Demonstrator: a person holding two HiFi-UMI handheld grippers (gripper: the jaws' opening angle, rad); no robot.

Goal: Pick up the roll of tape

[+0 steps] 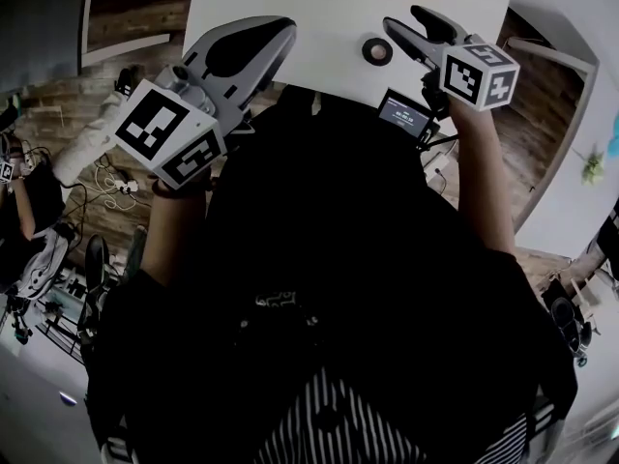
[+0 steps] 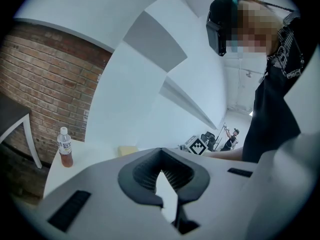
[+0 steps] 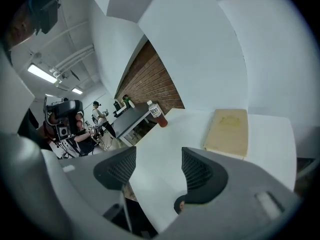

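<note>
The roll of tape (image 1: 377, 50), a small dark ring with a pale core, lies flat on the white table (image 1: 319, 8) near its front edge. My right gripper (image 1: 400, 20) hovers just right of it and is open, with nothing between its fingers. In the right gripper view the open jaws (image 3: 159, 153) frame bare tabletop. Only a sliver of the tape (image 3: 179, 204) peeks out below the right finger (image 3: 200, 176). My left gripper (image 1: 280, 32) hangs over the table's front left edge. Its pads (image 2: 142, 176) meet at the tips and hold nothing.
A beige board (image 3: 227, 131) lies at the far side of the table, with a bottle of reddish drink (image 3: 156, 113) at the far left corner. The table's front edge is right under both grippers. Beyond it are a dark table (image 3: 132, 118), people and a brick wall.
</note>
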